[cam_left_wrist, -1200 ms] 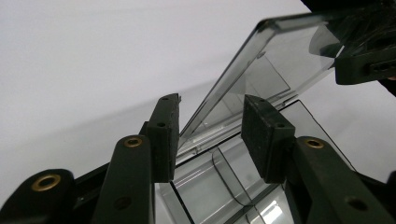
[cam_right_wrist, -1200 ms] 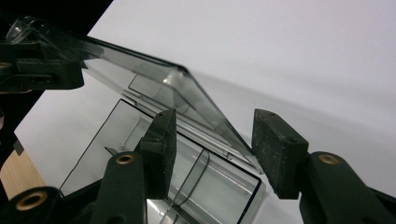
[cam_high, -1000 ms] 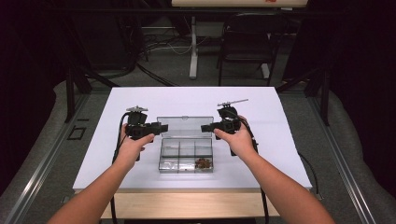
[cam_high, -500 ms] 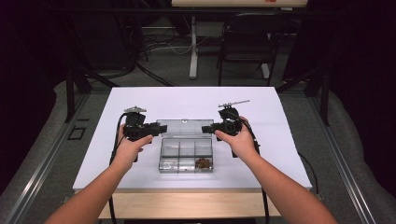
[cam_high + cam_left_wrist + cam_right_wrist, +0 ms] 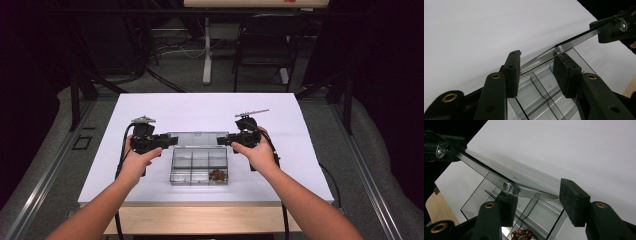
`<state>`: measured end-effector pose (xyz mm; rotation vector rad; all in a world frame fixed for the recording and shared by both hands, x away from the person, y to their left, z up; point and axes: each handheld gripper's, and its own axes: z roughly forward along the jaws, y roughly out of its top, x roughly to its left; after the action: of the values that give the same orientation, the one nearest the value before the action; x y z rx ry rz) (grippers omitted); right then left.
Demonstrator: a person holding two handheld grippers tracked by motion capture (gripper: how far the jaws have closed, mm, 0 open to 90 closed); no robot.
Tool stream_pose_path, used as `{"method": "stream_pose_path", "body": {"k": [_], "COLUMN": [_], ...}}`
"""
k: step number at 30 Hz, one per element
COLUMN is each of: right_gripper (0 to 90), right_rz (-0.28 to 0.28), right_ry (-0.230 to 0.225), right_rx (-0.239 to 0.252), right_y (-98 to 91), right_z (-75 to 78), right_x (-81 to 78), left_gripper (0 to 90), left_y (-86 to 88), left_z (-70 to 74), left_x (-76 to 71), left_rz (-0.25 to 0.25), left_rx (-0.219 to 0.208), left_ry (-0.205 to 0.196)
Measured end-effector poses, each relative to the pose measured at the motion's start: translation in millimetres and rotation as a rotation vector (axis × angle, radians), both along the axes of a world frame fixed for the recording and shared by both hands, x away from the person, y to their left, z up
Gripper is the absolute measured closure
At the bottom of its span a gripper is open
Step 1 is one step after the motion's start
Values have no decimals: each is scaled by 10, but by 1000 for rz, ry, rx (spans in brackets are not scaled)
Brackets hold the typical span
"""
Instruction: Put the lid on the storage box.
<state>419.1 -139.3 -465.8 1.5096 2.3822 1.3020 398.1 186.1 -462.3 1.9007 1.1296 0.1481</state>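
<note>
At bench (image 5: 150, 107) centre | clear compartment box (image 5: 200, 167), lid (image 5: 197, 138) raised | left tongs (image 5: 167, 142), just closing, and right tongs (image 5: 221, 141) straddle lid ends, open | step: closing lid | next: lower together.

One white tabletop (image 5: 150, 107). One clear plastic compartment box (image 5: 199, 167) with one raised lid (image 5: 197, 139); six compartments visible, in two rows of three. One cluster of small brownish items (image 5: 217, 174) in the near right compartment; individual count cannot be told. Two tools: left tool (image 5: 161, 142), right tool (image 5: 226, 141). One chair (image 5: 262, 55) beyond the far edge.
</note>
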Motion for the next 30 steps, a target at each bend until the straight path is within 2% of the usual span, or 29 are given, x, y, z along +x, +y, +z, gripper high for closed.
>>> {"method": "stream_pose_path", "body": {"k": [17, 23, 30], "right_gripper": [487, 487, 487], "right_rz": [17, 29, 34], "right_ry": [-8, -13, -15], "right_rx": [7, 12, 18], "right_y": [-21, -47, -85], "right_z": [2, 5, -19], "right_x": [-122, -193, -257], "left_gripper": [578, 578, 578], "left_y": [24, 29, 48], "left_z": [-21, -27, -34], "left_x": [-127, -191, -257], "left_rz": [-16, -27, -33], "left_rx": [-6, 4, -9], "left_ry": [-7, -13, -17]}}
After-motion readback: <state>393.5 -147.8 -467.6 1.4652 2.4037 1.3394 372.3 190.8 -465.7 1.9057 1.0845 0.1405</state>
